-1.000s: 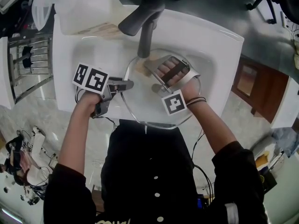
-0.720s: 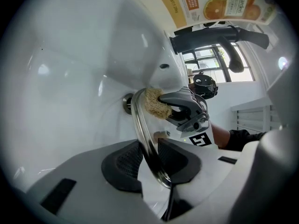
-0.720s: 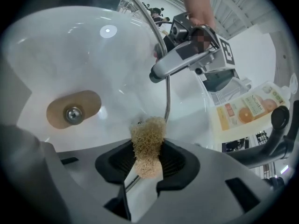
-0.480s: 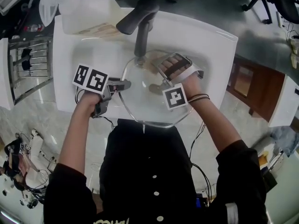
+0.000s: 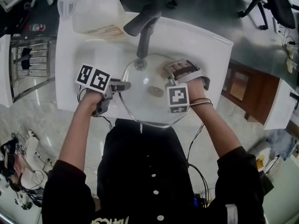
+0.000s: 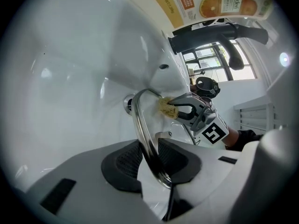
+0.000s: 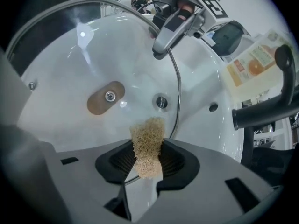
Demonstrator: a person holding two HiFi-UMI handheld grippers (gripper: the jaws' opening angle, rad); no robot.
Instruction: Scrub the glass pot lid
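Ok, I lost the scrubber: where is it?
Right gripper view, centre: scrubber pinched in the right gripper, tip at the glass lid's rim, over the sink.

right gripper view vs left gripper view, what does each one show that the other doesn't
Only the right gripper view: the glass lid face-on with its brown centre mount, and the left gripper clamped on its rim. Only the left gripper view: that rim edge-on between its own pads, and the right gripper from outside. Both: the scrub pad, sink drain, dark faucet and orange-labelled bottle.
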